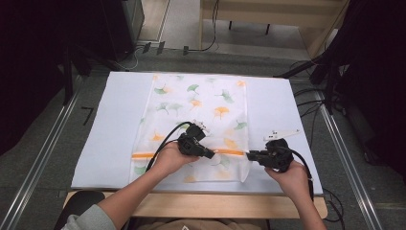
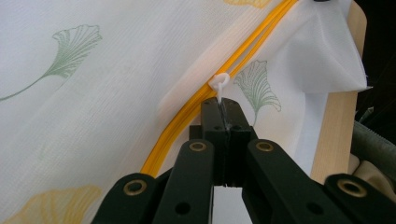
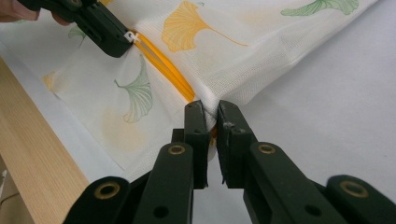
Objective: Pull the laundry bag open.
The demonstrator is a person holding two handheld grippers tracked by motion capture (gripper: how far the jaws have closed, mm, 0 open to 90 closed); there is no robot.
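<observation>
— White sheeting covers the table, and a mesh laundry bag printed with ginkgo leaves lies flat on it. What's the step here?

— Working the orange zipper along the bag's near end, I'd judge. The left gripper has its jaws clenched on the white zipper pull, which sticks out just past the tips. The right gripper is pinched on the bag's edge where the zipper ends, with mesh bunched between its jaws.

— So how to do it well?

— Keep the right gripper anchoring that end so the mesh stays taut, and draw the pull straight along the zipper line rather than upward, which would only lift the cloth. The pull is thin, gripped right at the jaw tips, so a sideways twist could let it slip out.

— Anything you can't make out?

— Whether the teeth are meshed behind the pull; the two orange lines look parted ahead of the left jaws, but it's hard to be sure. The slider body is hidden beneath the tips. How much fabric sits inside the right jaws is also concealed, and a narrow gap shows between them lower down.
</observation>
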